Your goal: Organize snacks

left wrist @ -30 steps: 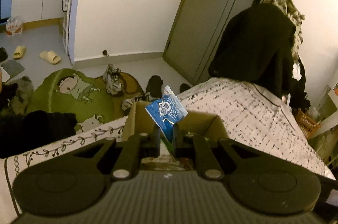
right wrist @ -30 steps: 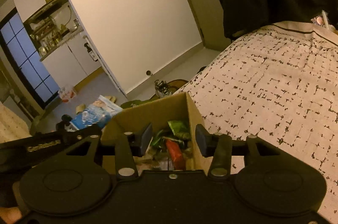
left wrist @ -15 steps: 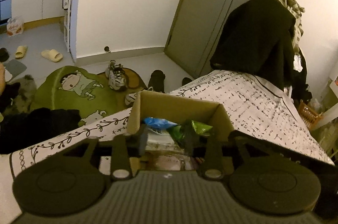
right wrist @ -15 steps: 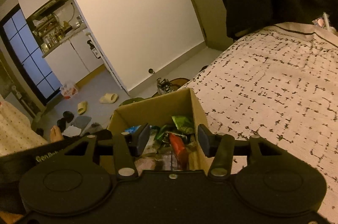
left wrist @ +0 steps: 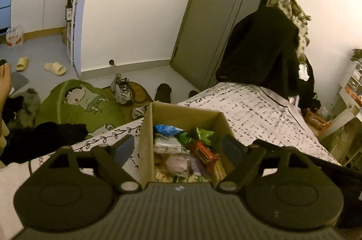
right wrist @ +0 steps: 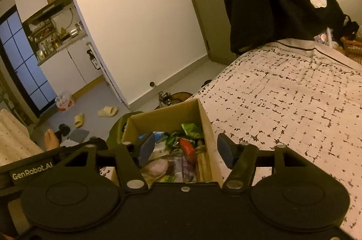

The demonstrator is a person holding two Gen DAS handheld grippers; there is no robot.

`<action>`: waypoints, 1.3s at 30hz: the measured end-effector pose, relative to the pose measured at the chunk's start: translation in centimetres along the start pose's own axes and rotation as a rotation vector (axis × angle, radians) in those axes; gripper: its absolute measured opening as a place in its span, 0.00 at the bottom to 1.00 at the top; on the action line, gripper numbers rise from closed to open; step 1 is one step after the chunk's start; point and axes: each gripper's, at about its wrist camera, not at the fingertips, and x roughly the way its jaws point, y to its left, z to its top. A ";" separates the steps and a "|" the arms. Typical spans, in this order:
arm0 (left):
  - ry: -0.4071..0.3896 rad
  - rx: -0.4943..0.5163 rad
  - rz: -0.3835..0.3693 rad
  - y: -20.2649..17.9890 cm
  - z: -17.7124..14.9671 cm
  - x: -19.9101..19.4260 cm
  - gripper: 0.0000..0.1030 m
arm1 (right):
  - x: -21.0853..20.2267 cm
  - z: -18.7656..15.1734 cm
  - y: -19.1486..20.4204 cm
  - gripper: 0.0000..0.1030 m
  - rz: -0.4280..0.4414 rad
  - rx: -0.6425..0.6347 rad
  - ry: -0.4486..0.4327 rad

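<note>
An open cardboard box (left wrist: 181, 112) stands on the patterned bed cover and holds several snack packets. A blue packet (left wrist: 166, 128) lies at its far left, green packets (left wrist: 202, 133) and a red packet (left wrist: 202, 153) beside it. My left gripper (left wrist: 178, 148) is open and empty, its fingers spread either side of the box. The box also shows in the right wrist view (right wrist: 167, 119). My right gripper (right wrist: 186, 149) is open and empty just above the box's near end, over the red packet (right wrist: 187, 148).
The bed cover (right wrist: 282, 99) stretches to the right of the box. A dark coat (left wrist: 260, 47) hangs at the bed's far end by a door (left wrist: 210, 20). A green rug (left wrist: 79, 102), shoes and slippers lie on the floor to the left.
My left gripper was shut on the blue packet above the box; it opened, and the packet now lies inside the box. The right gripper stayed open and shifted slightly.
</note>
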 end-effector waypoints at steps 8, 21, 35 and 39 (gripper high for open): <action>0.031 0.002 0.001 0.5 -0.3 -3.0 0.91 | -3.9 -0.9 1.1 0.65 -0.016 0.019 -0.012; 0.048 -0.002 -0.047 2.2 -1.6 -7.6 1.00 | -10.1 -2.2 1.5 0.92 -0.097 0.098 -0.097; 0.034 0.071 -0.064 2.6 -2.5 -12.0 1.00 | -13.1 -3.7 4.5 1.00 -0.063 0.081 -0.115; 0.051 0.089 -0.042 2.8 -2.6 -12.8 1.00 | -13.7 -4.1 5.1 1.00 -0.072 0.051 -0.105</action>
